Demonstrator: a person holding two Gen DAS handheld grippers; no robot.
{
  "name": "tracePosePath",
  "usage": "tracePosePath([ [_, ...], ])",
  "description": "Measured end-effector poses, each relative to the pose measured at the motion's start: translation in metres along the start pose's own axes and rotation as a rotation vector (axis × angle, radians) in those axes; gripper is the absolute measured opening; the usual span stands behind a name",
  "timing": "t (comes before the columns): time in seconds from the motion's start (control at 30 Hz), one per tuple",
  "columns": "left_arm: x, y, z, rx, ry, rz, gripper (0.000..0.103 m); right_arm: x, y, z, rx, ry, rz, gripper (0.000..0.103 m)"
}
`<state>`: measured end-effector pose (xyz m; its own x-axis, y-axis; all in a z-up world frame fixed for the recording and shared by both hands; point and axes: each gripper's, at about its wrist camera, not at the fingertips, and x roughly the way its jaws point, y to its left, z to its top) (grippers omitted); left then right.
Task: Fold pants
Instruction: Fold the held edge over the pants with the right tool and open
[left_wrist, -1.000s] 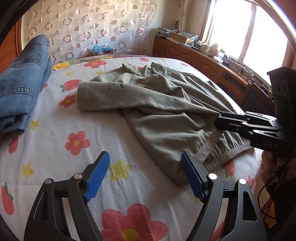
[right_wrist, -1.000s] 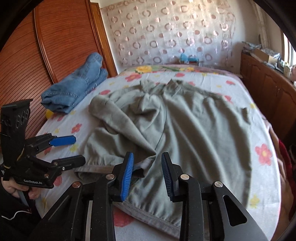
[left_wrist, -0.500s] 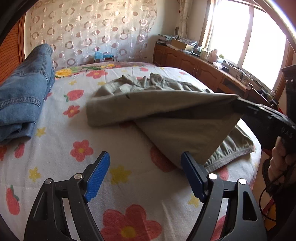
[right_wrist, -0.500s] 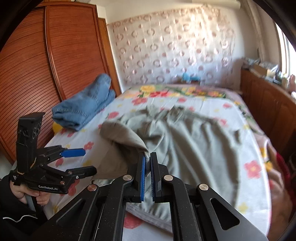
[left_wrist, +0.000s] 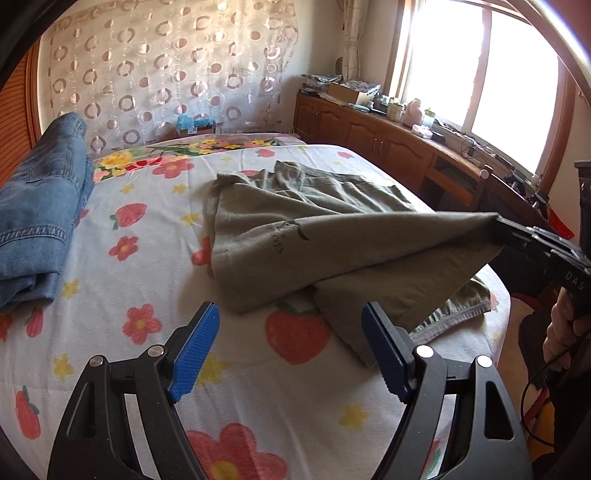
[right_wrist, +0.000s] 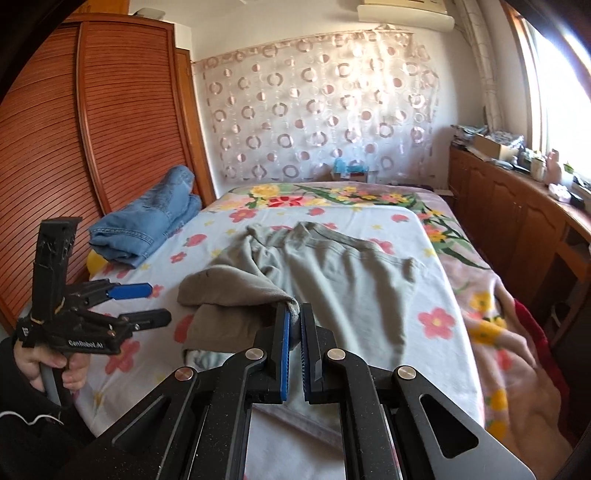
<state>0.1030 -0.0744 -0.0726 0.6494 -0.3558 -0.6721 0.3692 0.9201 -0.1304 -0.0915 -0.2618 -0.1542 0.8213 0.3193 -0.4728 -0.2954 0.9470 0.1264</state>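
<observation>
The pants (right_wrist: 354, 280) were a soft grey-green pair spread across the flowered bed (right_wrist: 436, 373), most of the cloth lying ahead of the right gripper (right_wrist: 293, 314) and reaching toward the headboard. They looked light and limp to me, the sort of fabric that sags and drapes wherever it is not held, with no stiffness to keep a crease by itself. A hem or a corner seemed the sensible place to take them, since a pinch in the middle would only bunch the cloth.

The right gripper was pinched nearly closed on just such a corner, a small tuft of fabric caught between its blue pads (right_wrist: 283, 350). From the other camera that held corner stood above the mattress, the pants (left_wrist: 332, 251) stretched from it in a taut sheet sloping down and away to the bed (left_wrist: 122, 332), where the rest lay rumpled.

The left gripper (left_wrist: 291, 350) hovered low over the bed with its jaws spread wide, holding nothing; the loose lower edge of the pants lay just ahead of its right-hand pad. I judged that edge the natural second hold. A folded stack of blue jeans (left_wrist: 37, 221) sat well off to its left.
</observation>
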Motion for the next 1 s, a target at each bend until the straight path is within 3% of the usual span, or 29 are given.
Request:
tracePosePath([
  [0.5, 0.002, -0.014, 0.000, 0.030, 0.001, -0.010, 0.080, -0.012, -0.006, -0.018, 0.054, 0.094, -0.068, 0.005],
  [1.0, 0.001, -0.013, -0.004, 0.022, -0.028, 0.014, 0.080, -0.012, -0.012, -0.019, 0.109, 0.163, -0.061, 0.005],
])
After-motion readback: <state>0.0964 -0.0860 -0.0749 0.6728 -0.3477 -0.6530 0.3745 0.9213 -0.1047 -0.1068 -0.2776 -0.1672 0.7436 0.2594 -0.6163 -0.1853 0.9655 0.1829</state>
